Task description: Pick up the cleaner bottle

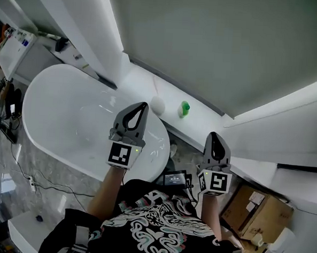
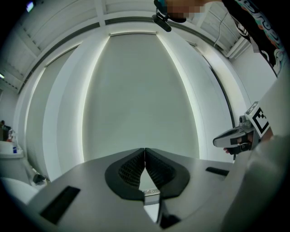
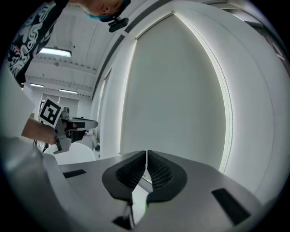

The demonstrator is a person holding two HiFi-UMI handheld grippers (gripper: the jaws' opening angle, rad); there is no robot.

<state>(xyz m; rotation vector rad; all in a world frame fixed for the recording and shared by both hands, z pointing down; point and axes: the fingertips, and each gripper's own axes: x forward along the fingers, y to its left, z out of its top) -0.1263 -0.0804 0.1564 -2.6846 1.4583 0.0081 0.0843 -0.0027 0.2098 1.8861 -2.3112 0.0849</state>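
Observation:
A small green bottle (image 1: 185, 109) stands on the white ledge (image 1: 201, 120) behind the bathtub, seen only in the head view. My left gripper (image 1: 144, 104) is held over the tub's right end, its tips a short way left of the bottle and apart from it. Its jaws (image 2: 144, 149) are shut with nothing between them. My right gripper (image 1: 213, 134) is lower and to the right of the bottle, also shut (image 3: 146, 152) and empty. Both gripper views face a pale lit wall panel, and neither shows the bottle.
A white round object (image 1: 157, 104) sits on the ledge left of the bottle, just beyond my left gripper's tips. The white bathtub (image 1: 68, 107) fills the left. Cardboard boxes (image 1: 260, 210) stand at lower right. A dark device (image 1: 175, 179) and cables (image 1: 32, 182) lie on the floor.

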